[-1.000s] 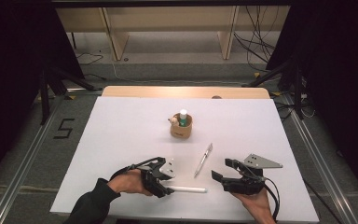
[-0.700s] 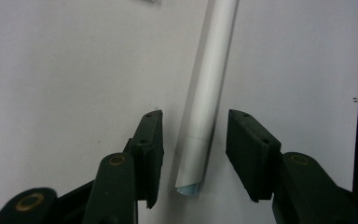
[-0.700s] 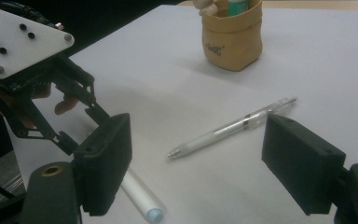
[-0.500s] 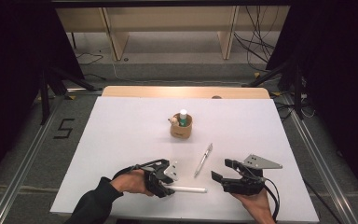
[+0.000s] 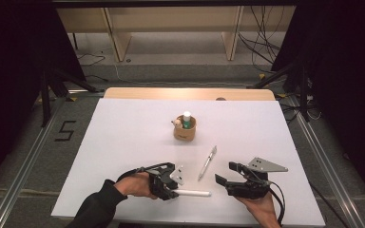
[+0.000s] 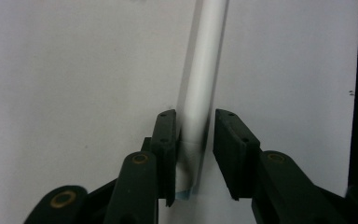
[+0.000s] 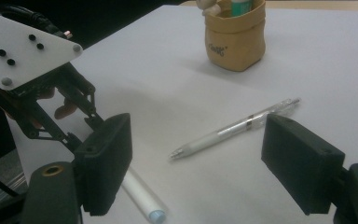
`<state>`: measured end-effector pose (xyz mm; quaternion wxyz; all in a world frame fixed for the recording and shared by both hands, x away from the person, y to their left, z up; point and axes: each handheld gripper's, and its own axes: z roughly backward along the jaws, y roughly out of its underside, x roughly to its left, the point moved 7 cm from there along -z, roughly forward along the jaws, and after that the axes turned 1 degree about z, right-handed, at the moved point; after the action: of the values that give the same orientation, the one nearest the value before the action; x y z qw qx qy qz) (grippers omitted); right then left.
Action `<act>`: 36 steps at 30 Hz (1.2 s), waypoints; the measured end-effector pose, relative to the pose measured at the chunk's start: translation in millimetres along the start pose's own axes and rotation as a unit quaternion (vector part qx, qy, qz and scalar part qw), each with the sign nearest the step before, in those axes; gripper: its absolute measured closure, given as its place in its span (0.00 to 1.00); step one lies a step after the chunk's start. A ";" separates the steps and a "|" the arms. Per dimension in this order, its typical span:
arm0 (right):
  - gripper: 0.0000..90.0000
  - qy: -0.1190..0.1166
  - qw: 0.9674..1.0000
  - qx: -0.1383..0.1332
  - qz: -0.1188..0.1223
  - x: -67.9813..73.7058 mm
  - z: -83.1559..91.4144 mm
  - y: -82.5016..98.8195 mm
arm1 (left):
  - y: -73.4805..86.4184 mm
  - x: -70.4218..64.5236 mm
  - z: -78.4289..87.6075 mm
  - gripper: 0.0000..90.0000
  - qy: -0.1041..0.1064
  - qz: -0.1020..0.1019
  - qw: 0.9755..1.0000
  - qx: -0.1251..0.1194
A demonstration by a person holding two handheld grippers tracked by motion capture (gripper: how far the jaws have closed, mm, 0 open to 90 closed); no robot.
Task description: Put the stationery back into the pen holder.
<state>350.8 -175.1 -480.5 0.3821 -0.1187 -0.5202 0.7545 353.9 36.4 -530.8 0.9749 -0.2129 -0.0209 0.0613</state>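
Your left gripper [image 6: 193, 140] has just been closing around the white marker [image 5: 193, 193] lying on the tabletop [image 5: 123, 133] but isn't squeezing yet, your right gripper [image 7: 200, 163] waits wide apart, and the pen [image 5: 207, 162] and little brown pot [image 5: 185, 133] come later.

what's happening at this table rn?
A person works two handheld claws over a white table. The left claw has just been closing around the end of a white marker lying flat near the front edge; one pad touches it, and a gap shows at the other. The right claw is open with nothing between its jaws, facing a clear pen on the table. Farther back, a small tan pouch stands upright with a few items inside.
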 end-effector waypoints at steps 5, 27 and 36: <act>0.28 0.000 1.000 -0.001 0.000 -0.3 0.5 -0.4 | 0.1 -2.4 0.0 0.85 0.006 -0.006 1.000 -0.002; 0.28 -0.007 1.000 -0.009 -0.003 2.0 2.3 -1.7 | -6.1 3.6 14.2 0.86 0.013 0.033 0.996 -0.082; 0.28 -0.025 0.999 -0.014 -0.021 4.9 -0.5 -1.3 | -13.7 12.2 26.2 0.86 -0.009 0.099 0.978 -0.184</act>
<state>348.3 -171.1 -478.5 0.3832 -0.0946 -0.5423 0.7417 365.8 36.4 -501.1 0.9080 -0.3889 -0.0198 0.1547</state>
